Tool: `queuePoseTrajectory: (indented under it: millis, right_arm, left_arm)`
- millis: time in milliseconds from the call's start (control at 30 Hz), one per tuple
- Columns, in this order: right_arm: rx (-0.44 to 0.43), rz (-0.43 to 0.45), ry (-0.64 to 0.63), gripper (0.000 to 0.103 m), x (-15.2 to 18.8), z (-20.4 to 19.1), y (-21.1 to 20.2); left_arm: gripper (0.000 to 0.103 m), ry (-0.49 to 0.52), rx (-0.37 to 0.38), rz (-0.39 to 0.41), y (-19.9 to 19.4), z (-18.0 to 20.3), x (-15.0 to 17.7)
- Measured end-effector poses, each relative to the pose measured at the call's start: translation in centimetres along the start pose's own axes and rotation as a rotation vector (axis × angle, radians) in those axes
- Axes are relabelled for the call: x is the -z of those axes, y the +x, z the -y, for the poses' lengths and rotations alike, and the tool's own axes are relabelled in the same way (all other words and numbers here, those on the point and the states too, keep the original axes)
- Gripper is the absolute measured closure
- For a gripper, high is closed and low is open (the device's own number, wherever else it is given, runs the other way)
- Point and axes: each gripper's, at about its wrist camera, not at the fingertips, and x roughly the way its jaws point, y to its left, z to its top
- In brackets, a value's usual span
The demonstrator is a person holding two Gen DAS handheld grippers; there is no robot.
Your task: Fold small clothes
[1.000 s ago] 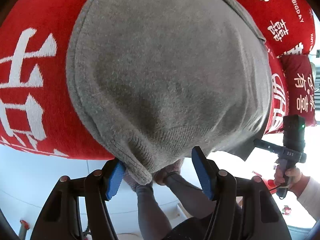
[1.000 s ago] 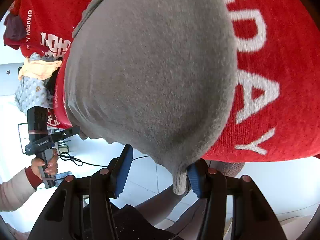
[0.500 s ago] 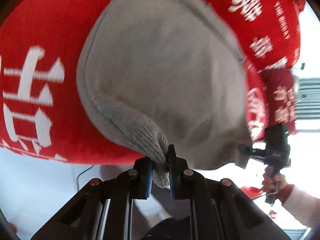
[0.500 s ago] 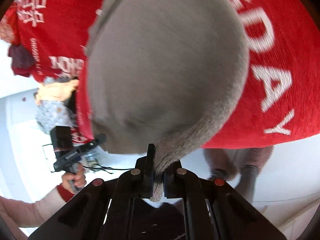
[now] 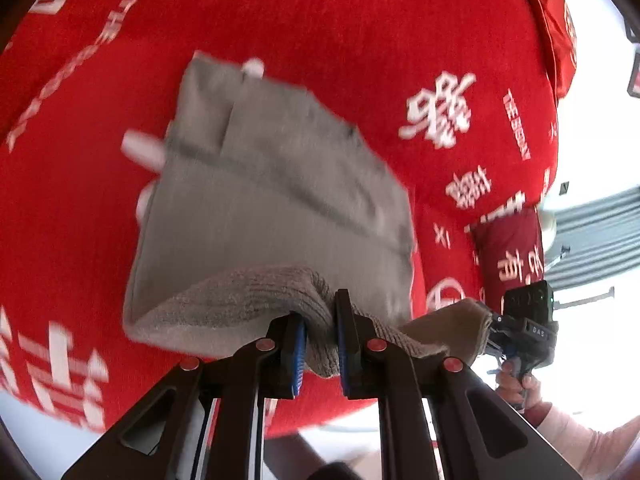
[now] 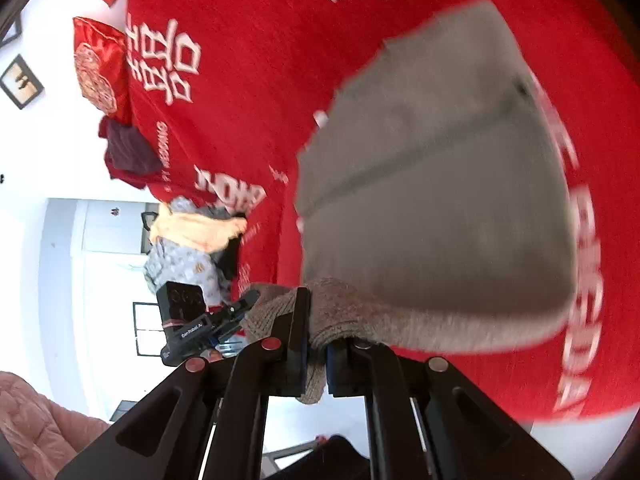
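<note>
A grey knit garment [image 5: 272, 208] lies on a red bedspread with white lettering [image 5: 360, 40]. Its near ribbed hem is lifted off the spread. My left gripper [image 5: 320, 332] is shut on the left part of that hem. My right gripper [image 6: 316, 344] is shut on the right part of the hem; the garment [image 6: 440, 184] spreads away from it, blurred by motion. The right gripper also shows in the left wrist view [image 5: 496, 328], the left one in the right wrist view [image 6: 240, 312], both on the hem.
A pile of other clothes [image 6: 192, 232] lies at the bed's edge, a dark red garment [image 6: 128, 152] farther back. Red cushions [image 6: 96, 68] sit at the head; one cushion [image 5: 508, 256] shows in the left wrist view. White floor lies below the bed edge.
Both grippers went from open to shut on the hem of the grey garment, then lifted it and drew back; the garment now appears smaller and farther.
</note>
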Motion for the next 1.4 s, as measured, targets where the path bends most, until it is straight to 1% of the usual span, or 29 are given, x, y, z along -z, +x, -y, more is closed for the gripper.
queuePoseTrajectory:
  millis: [33, 100, 133, 233, 267, 300, 400, 500, 600, 700, 733, 767, 867, 900, 933, 1000, 1033, 1067, 1100, 1133, 1167, 1200, 1267, 1333, 1400]
  right_arm:
    - [-0.002, 0.006, -0.005, 0.096, -1.2, -0.2, -0.2]
    - [0.005, 0.014, -0.029, 0.096, -4.7, -0.8, -0.7]
    - [0.01, 0.013, -0.041, 0.096, -6.1, -0.9, -0.7]
    - [0.037, -0.006, -0.066, 0.096, -11.7, -0.7, -0.3]
    - [0.043, -0.011, -0.07, 0.096, -13.0, -0.5, 0.0]
    - [0.052, -0.018, -0.072, 0.096, -14.4, -0.1, 0.3]
    - [0.078, -0.039, -0.059, 0.096, -18.9, 1.6, 2.4]
    - [0.12, -0.075, -0.03, 0.096, -22.4, 4.2, 5.4]
    - [0.153, -0.113, -0.006, 0.096, -24.4, 6.6, 8.1]
    - [0.182, -0.134, 0.025, 0.096, -25.8, 8.8, 9.9]
    - [0.192, -0.141, 0.034, 0.095, -26.1, 9.3, 10.3]
    - [0.209, -0.15, 0.051, 0.092, -26.4, 10.1, 10.9]
    - [0.242, -0.161, 0.081, 0.092, -26.8, 10.9, 11.8]
    - [0.241, -0.159, 0.078, 0.092, -26.9, 10.8, 11.7]
    - [0.237, -0.155, 0.072, 0.089, -26.9, 10.5, 11.7]
    - [0.23, -0.132, 0.051, 0.077, -27.1, 9.7, 11.0]
    - [0.227, -0.115, 0.042, 0.058, -27.1, 9.3, 10.6]
    - [0.221, -0.089, 0.032, 0.045, -27.3, 8.8, 9.9]
    - [0.231, -0.062, 0.024, 0.044, -27.6, 8.4, 9.2]
    - [0.239, -0.046, 0.02, 0.044, -27.7, 8.1, 8.7]
    - [0.257, -0.022, 0.013, 0.044, -27.9, 7.7, 7.9]
    - [0.276, -0.011, 0.006, 0.044, -27.8, 7.4, 7.4]
    - [0.341, -0.015, -0.022, 0.044, -27.3, 6.9, 6.4]
    - [0.377, -0.041, -0.044, 0.044, -26.6, 6.9, 6.2]
    - [0.413, -0.087, -0.061, 0.044, -25.8, 7.5, 6.5]
  left_arm:
    - [0.089, 0.003, -0.003, 0.017, 0.2, 0.4, -1.6]
    - [0.089, 0.005, -0.011, 0.036, 0.8, 1.2, -3.7]
    - [0.089, 0.006, -0.018, 0.05, 1.4, 1.8, -5.4]
    - [0.089, -0.008, -0.033, 0.083, 3.0, 2.4, -9.1]
    - [0.089, -0.014, -0.039, 0.088, 3.7, 2.3, -10.1]
    - [0.089, -0.02, -0.054, 0.091, 4.9, 2.2, -11.5]
    - [0.089, -0.036, -0.101, 0.083, 8.3, 1.2, -14.2]
    - [0.089, -0.088, -0.157, 0.08, 12.1, -0.7, -17.0]
    - [0.089, -0.125, -0.212, 0.084, 14.3, -2.3, -18.5]
    - [0.089, -0.132, -0.267, 0.078, 15.5, -3.1, -19.4]
    - [0.088, -0.135, -0.296, 0.074, 15.8, -3.3, -19.7]
    - [0.088, -0.135, -0.317, 0.067, 16.1, -3.4, -20.0]
    - [0.088, -0.128, -0.364, 0.053, 16.0, -3.1, -20.6]
    - [0.088, -0.12, -0.378, 0.054, 15.8, -2.9, -20.7]
    - [0.088, -0.106, -0.392, 0.055, 15.4, -2.5, -20.9]
    - [0.088, -0.087, -0.407, 0.056, 14.8, -2.1, -21.0]
    - [0.088, -0.078, -0.416, 0.056, 14.5, -1.8, -21.0]
    - [0.088, -0.068, -0.425, 0.058, 14.1, -1.6, -21.1]
    - [0.084, -0.061, -0.431, 0.06, 13.8, -1.5, -21.0]
    - [0.06, -0.053, -0.448, 0.062, 13.5, -1.2, -20.9]
    - [0.032, -0.048, -0.467, 0.067, 13.2, -1.1, -20.8]
    - [0.029, -0.038, -0.487, 0.076, 12.9, -0.8, -20.6]
    - [0.029, -0.016, -0.498, 0.075, 12.6, -0.3, -20.1]
    - [0.029, -0.012, -0.494, 0.067, 12.3, -0.1, -19.5]
    - [0.029, 0.01, -0.5, 0.035, 13.2, 0.2, -19.1]
